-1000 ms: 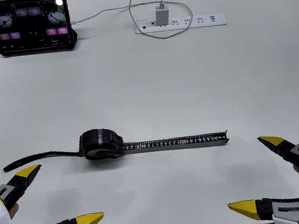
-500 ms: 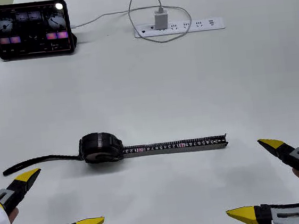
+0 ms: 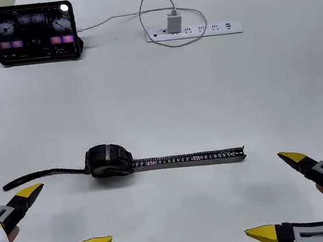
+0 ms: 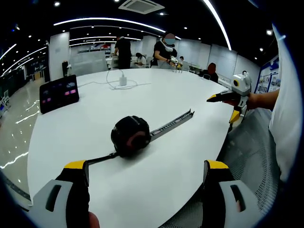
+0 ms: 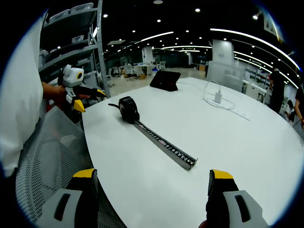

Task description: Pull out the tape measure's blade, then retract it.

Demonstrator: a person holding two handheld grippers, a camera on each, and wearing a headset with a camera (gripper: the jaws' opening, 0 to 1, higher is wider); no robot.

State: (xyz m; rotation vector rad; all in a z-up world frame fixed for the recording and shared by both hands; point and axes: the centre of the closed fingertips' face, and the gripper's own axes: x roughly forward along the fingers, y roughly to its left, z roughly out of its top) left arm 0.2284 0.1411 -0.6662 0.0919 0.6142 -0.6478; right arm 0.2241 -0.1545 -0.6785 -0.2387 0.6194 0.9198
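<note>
The white tabletop [image 3: 216,92] carries everything. A dark tablet [image 3: 32,33] with a lit screen stands at its far left corner, and a white power strip [image 3: 193,31] with a plugged-in charger lies at the far edge.

Along the near edge, the left gripper [image 3: 67,217] and the right gripper [image 3: 267,195] hover well apart. Each has its yellow-tipped jaws spread wide and has hold of nothing. Neither touches the tape.

The tape measure [image 3: 108,160] lies on the tabletop between them, a little left of centre, with its round black case on its side. From the case, the blade [image 3: 188,158] runs straight to the right, flat on the surface. Its end hook [image 3: 244,150] is near the right gripper's farther jaw but clear of it. A thin black wrist strap [image 3: 40,176] trails left from the case towards the left gripper.

With the blade already drawn out and both grippers empty, the pull looks done and the retraction is the step in hand. The next move probably calls for the left gripper to close on the case and steady it. The right gripper can then take the hook end and feed the blade back, or the lock can be released. I cannot make out where the lock sits on the case.
</note>
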